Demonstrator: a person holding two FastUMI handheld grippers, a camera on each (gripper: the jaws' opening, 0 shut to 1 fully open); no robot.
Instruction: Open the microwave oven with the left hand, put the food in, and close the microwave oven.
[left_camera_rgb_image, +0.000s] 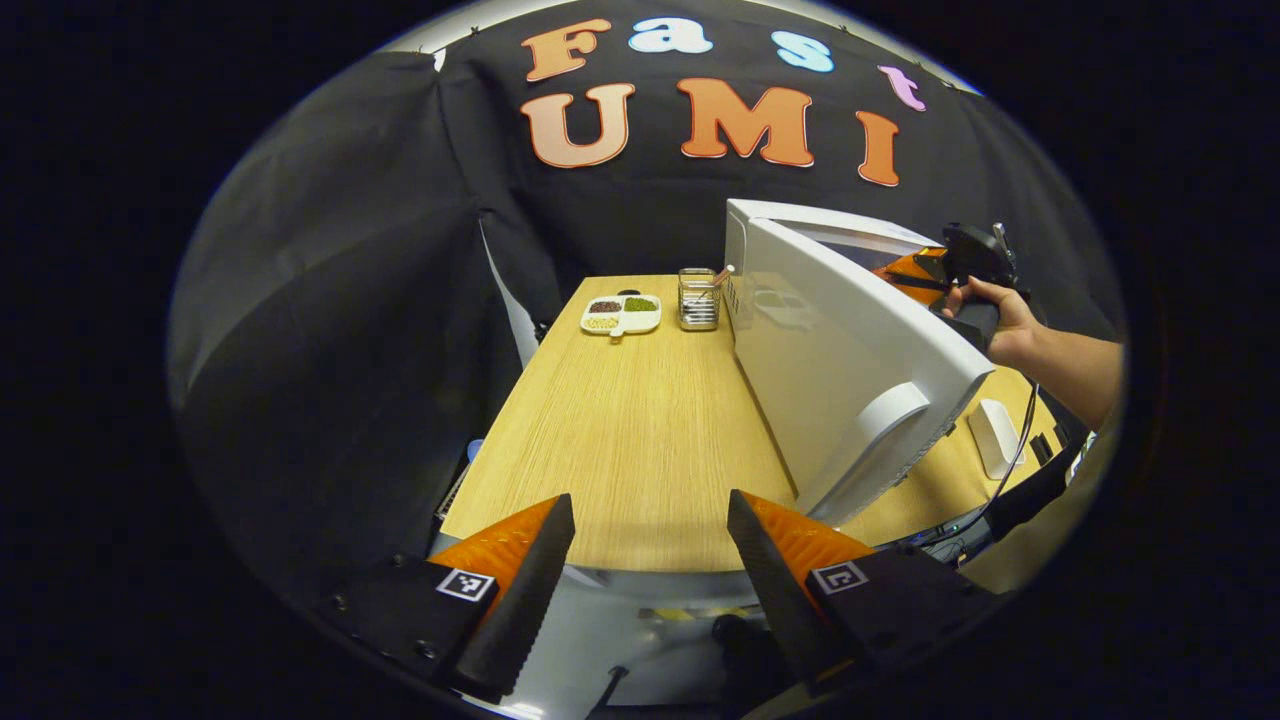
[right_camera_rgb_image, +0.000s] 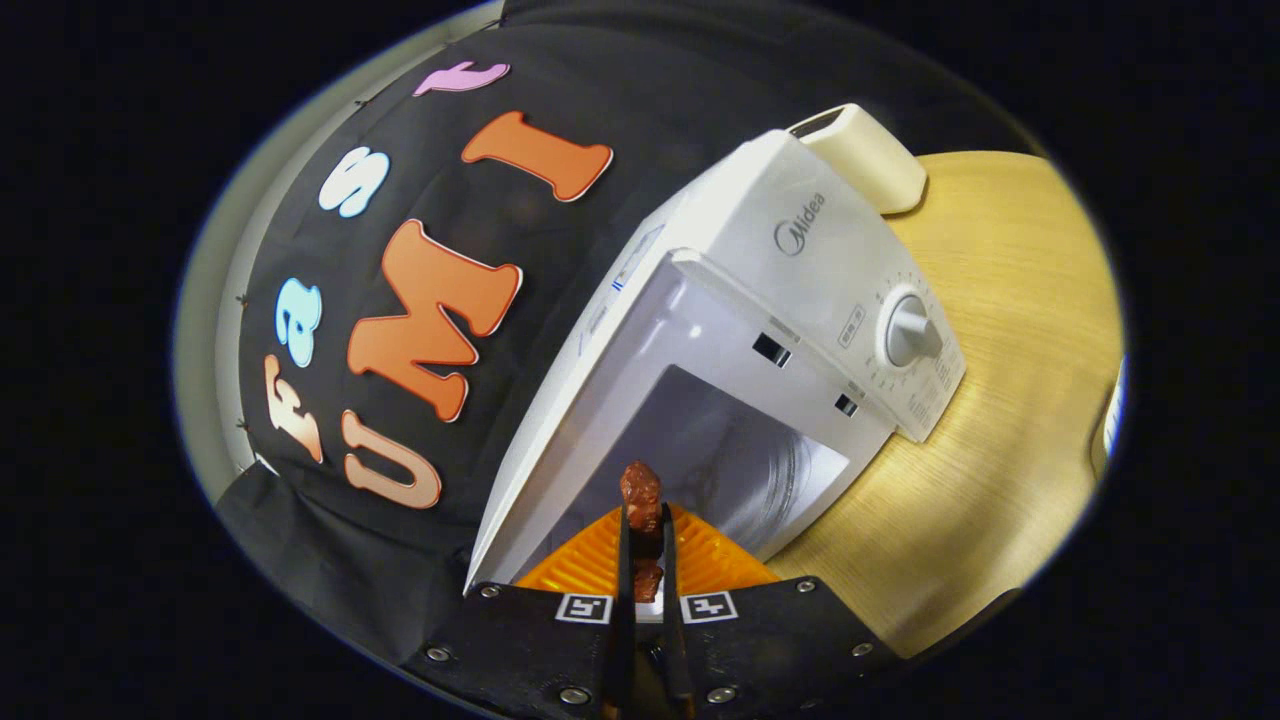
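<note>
Pinched between the right gripper's (right_camera_rgb_image: 642, 545) two fingers is the food (right_camera_rgb_image: 640, 497), a small brown lump that sticks up past the fingertips; the jaws are clenched tight on it, and it sits just in front of the open mouth of the microwave (right_camera_rgb_image: 800, 300), not yet inside the chamber. Seen from the left gripper view, the left gripper (left_camera_rgb_image: 650, 530) hangs released, jaws wide apart and grasping nothing, above the near edge of the wooden table (left_camera_rgb_image: 620, 440), with the swung-out microwave door (left_camera_rgb_image: 850, 350) and its handle (left_camera_rgb_image: 880, 420) just off to its right. Beyond the door a hand (left_camera_rgb_image: 1000, 325) holds the other gripper at the oven opening. The main risk, as I judge it, is the lump slipping: it is gripped low down, so a knock against the frame of the opening could tip it out onto the table. The door also stands free, so it could drift inward against the reaching arm. A tray of beans (left_camera_rgb_image: 621, 314) and a glass holder (left_camera_rgb_image: 699, 299) sit well clear at the far end.
</note>
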